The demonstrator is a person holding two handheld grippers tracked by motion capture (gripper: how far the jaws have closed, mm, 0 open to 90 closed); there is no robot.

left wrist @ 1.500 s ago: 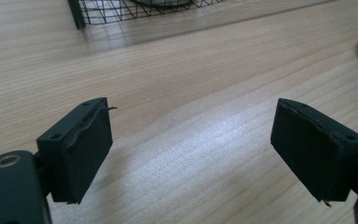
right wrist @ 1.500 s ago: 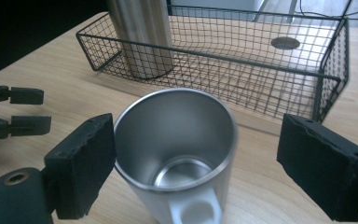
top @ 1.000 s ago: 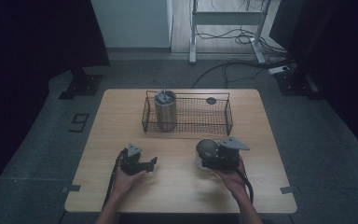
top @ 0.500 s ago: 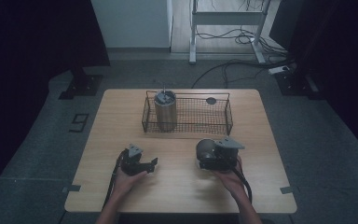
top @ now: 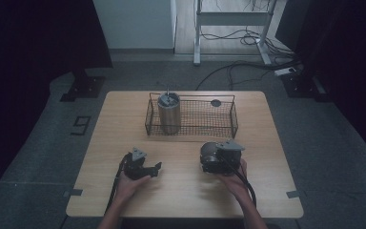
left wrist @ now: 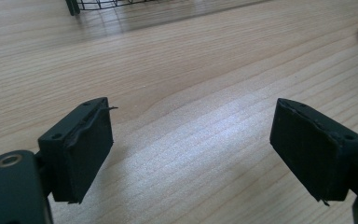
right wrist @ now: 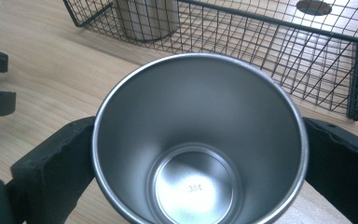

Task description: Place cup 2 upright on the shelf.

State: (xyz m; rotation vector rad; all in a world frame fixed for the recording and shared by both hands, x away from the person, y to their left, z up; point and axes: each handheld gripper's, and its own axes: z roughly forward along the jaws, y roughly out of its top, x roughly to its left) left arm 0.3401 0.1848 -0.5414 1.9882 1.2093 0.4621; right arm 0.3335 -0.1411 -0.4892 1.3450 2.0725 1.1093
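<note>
The right gripper [right wrist: 196, 154] gripped the steel cup [right wrist: 198, 140] between its 2 jaws, mouth facing the camera, axis running along them. The wire basket [right wrist: 279, 56] lay just beyond the jaws. The left gripper [left wrist: 205, 149] sat spread wide, empty, farther off.

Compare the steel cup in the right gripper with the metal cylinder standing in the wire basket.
The steel cup sits between the right gripper's jaws on the near side of the table; the metal cylinder stands in the wire basket's left end. The steel cup is open and empty; the metal cylinder looks taller, with something thin sticking up from its top. Both are bare grey metal.
</note>
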